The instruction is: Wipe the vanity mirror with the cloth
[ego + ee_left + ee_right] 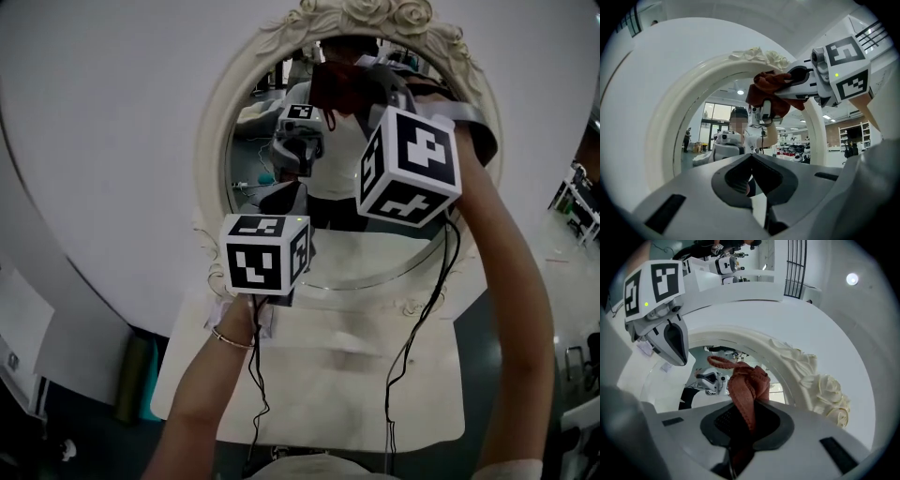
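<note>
Just ahead of the right gripper (745, 423), whose jaws pinch it, the rust-red cloth (746, 385) bunches out near the top of the vanity mirror (214, 141). It seems to touch the glass, though that is hard to tell. The left gripper (751, 180) sits lower, facing the glass, with its jaws pressed together on nothing.

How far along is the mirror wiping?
Done: the red cloth is clamped in the right gripper. In hand: it is up at the top of the vanity mirror. Left: unclear how much glass is wiped; the left gripper, shut and empty, hangs lower.
</note>
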`<state>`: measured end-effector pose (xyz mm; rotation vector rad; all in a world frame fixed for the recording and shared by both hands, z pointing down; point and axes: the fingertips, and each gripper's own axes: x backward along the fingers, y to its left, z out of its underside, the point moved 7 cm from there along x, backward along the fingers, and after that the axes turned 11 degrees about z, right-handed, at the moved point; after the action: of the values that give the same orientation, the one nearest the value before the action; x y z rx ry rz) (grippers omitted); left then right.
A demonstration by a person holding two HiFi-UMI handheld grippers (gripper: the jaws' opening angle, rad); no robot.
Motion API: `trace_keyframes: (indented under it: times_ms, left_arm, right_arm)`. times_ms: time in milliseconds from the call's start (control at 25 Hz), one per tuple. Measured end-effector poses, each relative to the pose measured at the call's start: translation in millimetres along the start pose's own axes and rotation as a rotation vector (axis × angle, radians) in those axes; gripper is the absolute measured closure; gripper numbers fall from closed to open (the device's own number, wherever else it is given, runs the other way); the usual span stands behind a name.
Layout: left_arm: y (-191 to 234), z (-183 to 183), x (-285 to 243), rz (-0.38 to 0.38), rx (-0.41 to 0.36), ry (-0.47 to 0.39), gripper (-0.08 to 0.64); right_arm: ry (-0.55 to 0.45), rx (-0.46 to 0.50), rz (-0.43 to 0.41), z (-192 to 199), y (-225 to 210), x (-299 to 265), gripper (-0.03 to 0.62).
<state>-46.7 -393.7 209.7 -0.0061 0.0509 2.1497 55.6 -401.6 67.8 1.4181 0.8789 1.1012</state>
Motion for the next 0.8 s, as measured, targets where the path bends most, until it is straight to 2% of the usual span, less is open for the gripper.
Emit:
trace_keyframes:
  times_ms: [400,600,800]
  left_arm:
    - [3.6,81.8,15.6,-0.019,0.063,0.124,0.555]
    - [0.4,111.1,18.6,-0.023,0.083,0.195,0.555]
    - [0.8,175.5,30.8,-0.008,0.109,0.262,0.555]
  right_arm:
    - [0.008,-0.076,-0.155,-1.6,88.2,13.6,0.529]
    - [0.005,-0.125,-0.236,1.6,127.8,19.2,0.529]
    - [0.004,-0.158,-0.334,-8.4,206.7,32.7,0.529]
